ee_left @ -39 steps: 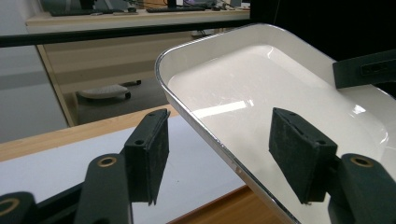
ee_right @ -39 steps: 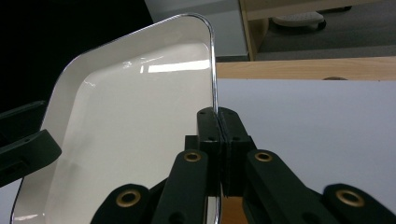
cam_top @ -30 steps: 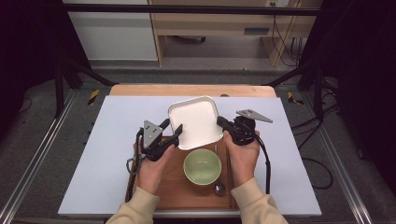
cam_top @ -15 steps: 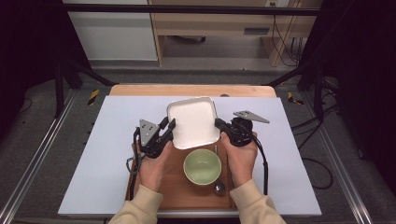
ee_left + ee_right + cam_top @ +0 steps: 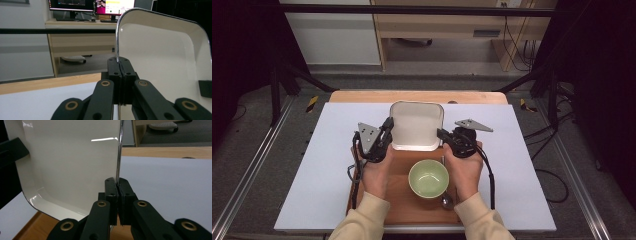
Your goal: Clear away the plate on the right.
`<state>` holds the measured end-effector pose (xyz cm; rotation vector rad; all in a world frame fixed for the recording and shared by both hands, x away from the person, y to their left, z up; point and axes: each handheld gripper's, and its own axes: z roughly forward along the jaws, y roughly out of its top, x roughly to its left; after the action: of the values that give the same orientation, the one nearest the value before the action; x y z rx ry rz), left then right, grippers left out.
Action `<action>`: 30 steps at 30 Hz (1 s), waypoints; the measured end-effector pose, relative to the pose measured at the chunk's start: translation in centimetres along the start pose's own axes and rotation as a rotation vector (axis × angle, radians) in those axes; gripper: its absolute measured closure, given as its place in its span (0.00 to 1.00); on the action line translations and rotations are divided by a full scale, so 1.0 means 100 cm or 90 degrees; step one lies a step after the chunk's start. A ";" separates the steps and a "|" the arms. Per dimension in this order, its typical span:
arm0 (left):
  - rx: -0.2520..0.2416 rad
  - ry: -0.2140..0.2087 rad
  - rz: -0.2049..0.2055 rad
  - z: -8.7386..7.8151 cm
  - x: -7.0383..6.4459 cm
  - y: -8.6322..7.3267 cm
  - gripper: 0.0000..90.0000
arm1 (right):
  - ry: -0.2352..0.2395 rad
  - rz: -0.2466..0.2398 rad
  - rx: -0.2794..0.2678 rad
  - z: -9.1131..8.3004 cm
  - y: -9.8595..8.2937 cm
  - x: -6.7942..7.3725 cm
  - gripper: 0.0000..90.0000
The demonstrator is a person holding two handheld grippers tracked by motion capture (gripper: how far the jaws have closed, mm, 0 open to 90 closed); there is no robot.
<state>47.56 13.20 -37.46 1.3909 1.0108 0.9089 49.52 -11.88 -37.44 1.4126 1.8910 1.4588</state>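
Square white tray held up by both rims, beyond the green bowl.

We carry the shallow square white enamel tray (image 5: 416, 125) at the far end of the brown wooden board (image 5: 404, 200), the left gripper (image 5: 386, 128) pinching its left rim and the right gripper (image 5: 443, 135) pinching its right rim, each pair of jaws pressed tight on the thin metal lip. With so narrow a bite on a slick edge, we judge the tray could tip or slide out if our hands move unevenly, dropping onto the round pale-green ceramic bowl (image 5: 428, 178) or metal spoon (image 5: 446, 199) just nearer. The high view gives this layout; the gripper views show each thin bite on the rim.
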 end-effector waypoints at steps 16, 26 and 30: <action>0.027 -0.012 -0.010 0.008 0.012 0.001 0.99 | 0.023 -0.011 0.006 0.013 -0.005 -0.001 0.88; 0.034 -0.002 -0.031 0.014 0.023 -0.001 0.99 | 0.040 -0.048 -0.036 0.006 -0.006 -0.006 0.65; 0.038 0.005 -0.037 0.014 0.031 -0.001 0.99 | 0.025 -0.075 -0.074 -0.003 -0.005 -0.014 0.47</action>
<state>49.88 15.65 -37.72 1.4010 1.0859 0.8484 49.59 -13.20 -38.14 1.2085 1.8475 1.5238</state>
